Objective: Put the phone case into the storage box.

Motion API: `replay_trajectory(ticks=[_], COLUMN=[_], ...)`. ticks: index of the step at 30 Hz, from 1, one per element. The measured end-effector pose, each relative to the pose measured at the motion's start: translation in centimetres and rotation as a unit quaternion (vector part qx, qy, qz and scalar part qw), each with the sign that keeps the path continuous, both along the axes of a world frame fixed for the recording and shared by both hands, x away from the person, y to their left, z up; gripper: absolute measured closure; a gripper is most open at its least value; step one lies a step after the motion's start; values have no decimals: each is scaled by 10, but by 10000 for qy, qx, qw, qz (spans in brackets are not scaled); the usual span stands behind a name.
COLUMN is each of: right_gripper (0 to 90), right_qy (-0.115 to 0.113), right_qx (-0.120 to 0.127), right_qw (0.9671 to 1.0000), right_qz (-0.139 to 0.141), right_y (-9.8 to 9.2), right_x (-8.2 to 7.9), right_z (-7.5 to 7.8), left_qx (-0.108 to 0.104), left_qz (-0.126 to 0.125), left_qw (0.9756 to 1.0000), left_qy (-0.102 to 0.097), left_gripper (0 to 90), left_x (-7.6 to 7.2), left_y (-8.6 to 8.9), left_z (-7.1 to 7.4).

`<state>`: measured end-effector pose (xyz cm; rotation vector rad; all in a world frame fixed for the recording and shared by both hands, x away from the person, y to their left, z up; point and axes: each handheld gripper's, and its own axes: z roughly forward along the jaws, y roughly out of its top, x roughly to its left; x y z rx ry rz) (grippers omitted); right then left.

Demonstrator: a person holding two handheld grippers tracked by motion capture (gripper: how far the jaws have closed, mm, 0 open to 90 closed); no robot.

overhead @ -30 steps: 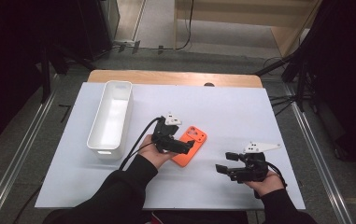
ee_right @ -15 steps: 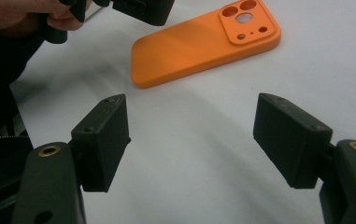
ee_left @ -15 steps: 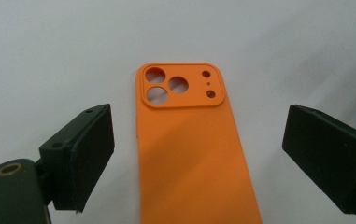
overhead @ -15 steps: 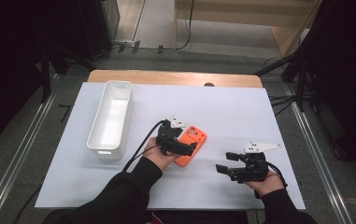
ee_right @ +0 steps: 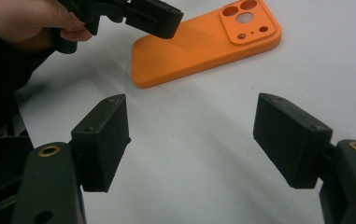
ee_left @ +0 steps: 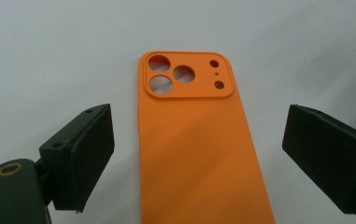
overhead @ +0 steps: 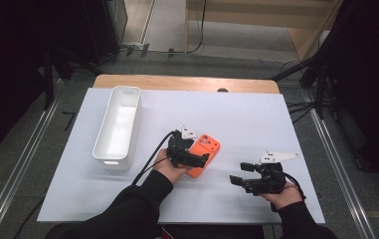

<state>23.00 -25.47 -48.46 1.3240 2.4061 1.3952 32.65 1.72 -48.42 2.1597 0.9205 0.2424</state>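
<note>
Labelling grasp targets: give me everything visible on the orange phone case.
The phone case is orange, matte, rubbery-looking, with rounded corners and a raised camera block with three big holes and three small. It lies flat, back up, on the white table, right of the white bin. The left gripper straddles it, jaws open, clear of its sides.

We find no text, label, brand, number or sign that we can read in any view.
</note>
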Motion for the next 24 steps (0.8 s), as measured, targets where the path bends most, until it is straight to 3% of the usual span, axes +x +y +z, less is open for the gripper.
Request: replay_trajectory(ticks=[14, 24], right_gripper=[260, 260], right_qy=[6, 11], right_qx=[-28, -41], right_qw=[10000, 10000], right_qz=[10, 24], right_y=[0, 1], right_x=[0, -1], right_z=[0, -1], left_qx=[141, 177], left_qz=[-68, 28], left_qw=[9999, 9998], left_qy=[-62, -96], left_gripper=[92, 92], left_x=[-3, -5], left_y=[-6, -7], left_z=[-8, -19])
